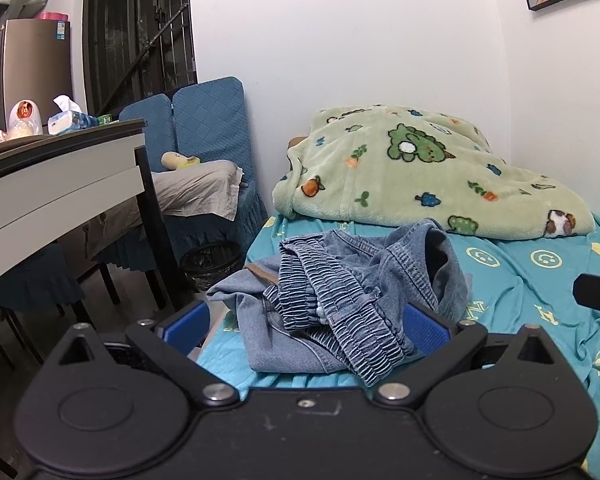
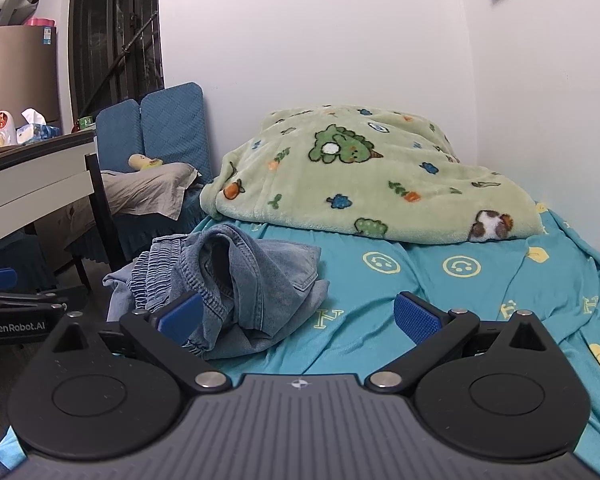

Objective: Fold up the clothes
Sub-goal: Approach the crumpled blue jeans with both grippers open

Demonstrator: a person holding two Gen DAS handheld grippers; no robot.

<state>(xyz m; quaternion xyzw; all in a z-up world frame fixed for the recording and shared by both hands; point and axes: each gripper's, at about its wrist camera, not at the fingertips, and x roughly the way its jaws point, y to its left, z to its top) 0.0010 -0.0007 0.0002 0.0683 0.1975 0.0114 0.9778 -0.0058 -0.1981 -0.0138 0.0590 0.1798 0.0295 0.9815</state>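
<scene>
A crumpled pair of blue denim trousers with an elastic waistband lies in a heap at the near left corner of the bed; it also shows in the right wrist view. My left gripper is open, its blue pads either side of the heap's near edge, holding nothing. My right gripper is open and empty just to the right of the heap, its left pad in front of the denim. The left gripper shows at the left edge of the right wrist view.
The bed has a teal sheet with smiley prints. A green cartoon blanket is piled at the far end against the wall. A table stands to the left, with blue-covered chairs and a bin beyond it.
</scene>
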